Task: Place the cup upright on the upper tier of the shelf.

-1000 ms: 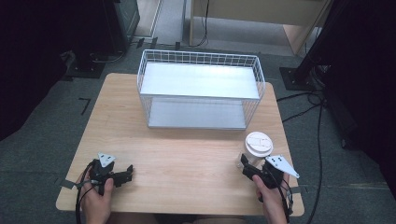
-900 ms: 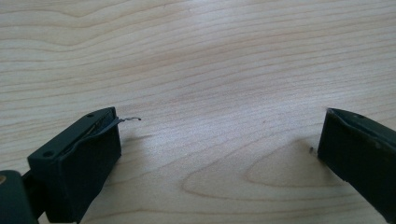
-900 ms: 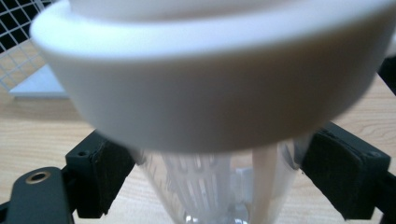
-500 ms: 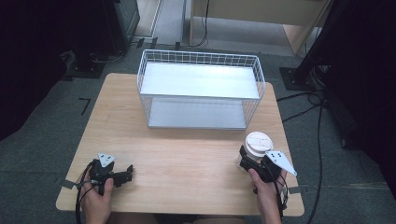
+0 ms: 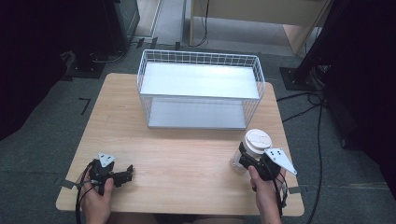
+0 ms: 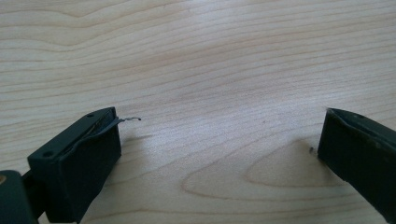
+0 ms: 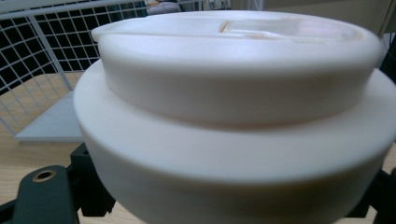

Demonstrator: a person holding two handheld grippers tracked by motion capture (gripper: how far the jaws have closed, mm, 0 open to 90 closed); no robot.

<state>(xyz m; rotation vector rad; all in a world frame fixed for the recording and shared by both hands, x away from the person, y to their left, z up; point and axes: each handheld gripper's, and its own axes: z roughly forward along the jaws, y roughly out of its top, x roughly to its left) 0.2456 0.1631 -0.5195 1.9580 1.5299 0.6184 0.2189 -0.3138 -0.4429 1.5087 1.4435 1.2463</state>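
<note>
Closing around a cup (image 5: 252, 151) near the worktop's (image 5: 187, 154) right edge, the right claw (image 5: 247, 158) had its jaws on either side of the clear body, just below the white lid (image 7: 233, 70). In the right gripper view the lid loomed close, with black jaw parts showing at both lower corners. The jaws looked set against the cup, though whether they truly pinched it or merely flanked it could not be told. The cup stood upright, its base apparently on the wood, so the lift had probably not begun.

The left claw (image 5: 122, 173) rested near the front left corner with its jaws spread wide apart, nothing but bare wood grain between them in the left gripper view (image 6: 219, 140).

As a judgement: the reach was done and the grasp was at most just made. What remained was raising the cup and carrying it, likely to the wire rack (image 5: 201, 93) toward the back edge (its two grey shelves lay bare).

Room was fair. Open wood lay between the cup and the rack's front, and the middle of the worktop was free. The right edge ran close beside the cup, so any drift that way risked a fall. The rack's raised wire rim would have to be cleared from above for the top shelf, while the lower shelf opened toward the front edge.
</note>
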